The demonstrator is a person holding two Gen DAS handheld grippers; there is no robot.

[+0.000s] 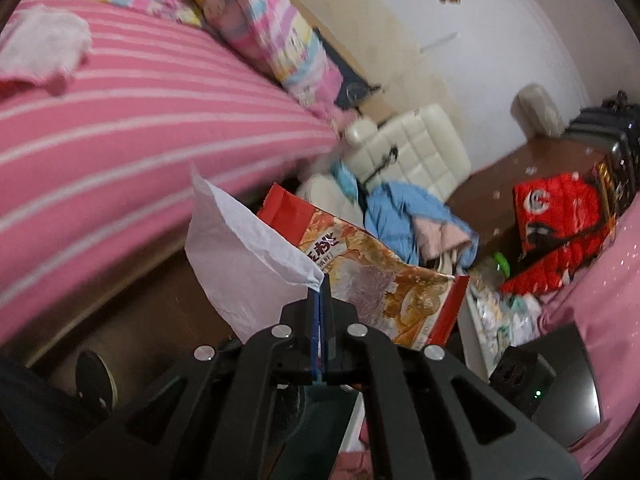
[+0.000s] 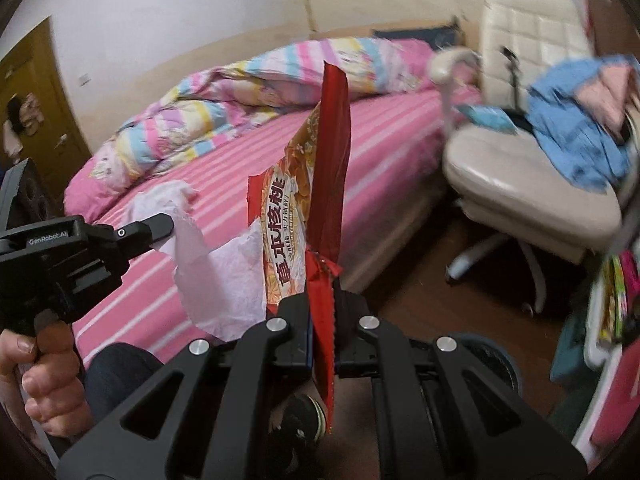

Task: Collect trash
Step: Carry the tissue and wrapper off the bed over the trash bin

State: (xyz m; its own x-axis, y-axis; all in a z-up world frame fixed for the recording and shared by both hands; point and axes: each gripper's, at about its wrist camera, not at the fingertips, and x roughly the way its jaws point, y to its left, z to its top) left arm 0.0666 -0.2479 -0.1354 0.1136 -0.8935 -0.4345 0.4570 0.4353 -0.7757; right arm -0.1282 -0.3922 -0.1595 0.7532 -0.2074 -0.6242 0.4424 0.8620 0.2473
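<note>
My left gripper [image 1: 320, 280] is shut on a white tissue [image 1: 244, 256] and holds it up in the air; it also shows from the side in the right wrist view [image 2: 170, 222], with the tissue [image 2: 228, 280] hanging from its tips. My right gripper [image 2: 322, 280] is shut on a red and orange snack wrapper [image 2: 320, 184] that stands up from the jaws. The same wrapper [image 1: 372, 276] shows in the left wrist view, just right of and behind the tissue.
A bed with a pink striped sheet [image 2: 256, 184] and a pastel quilt [image 2: 224, 96] fills the left. A cream office chair [image 2: 532, 176] carries blue clothes [image 2: 576, 128]. Red packages [image 1: 556, 224] and clutter lie on the floor at the right. A white cloth [image 1: 44, 48] lies on the bed.
</note>
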